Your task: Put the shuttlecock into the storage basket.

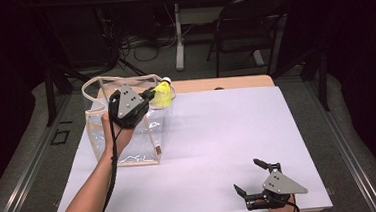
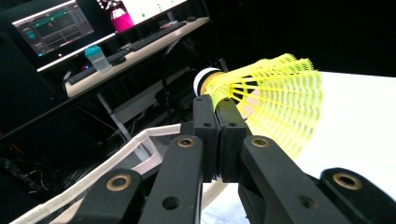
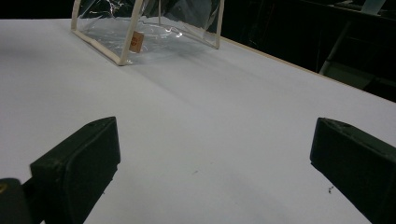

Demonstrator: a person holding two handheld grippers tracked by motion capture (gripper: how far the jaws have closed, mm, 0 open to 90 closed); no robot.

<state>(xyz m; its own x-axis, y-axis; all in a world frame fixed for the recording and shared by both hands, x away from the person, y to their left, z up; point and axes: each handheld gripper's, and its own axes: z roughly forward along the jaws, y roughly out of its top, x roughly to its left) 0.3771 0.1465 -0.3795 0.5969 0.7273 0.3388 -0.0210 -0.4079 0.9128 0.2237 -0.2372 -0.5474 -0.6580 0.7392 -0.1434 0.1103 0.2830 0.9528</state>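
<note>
My left hand-held gripper (image 1: 150, 94) clamps the yellow shuttlecock (image 1: 162, 94) above the clear bag (image 1: 123, 140) at the tabletop's (image 1: 218, 144) far-left corner; my right hand-held gripper (image 1: 251, 177) rests near the front edge, jaws apart.

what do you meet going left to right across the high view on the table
clear bag → left gripper → yellow shuttlecock, held in its jaws above the bag's far right corner → bare white table → right gripper, jaws open, near the front edge
</note>
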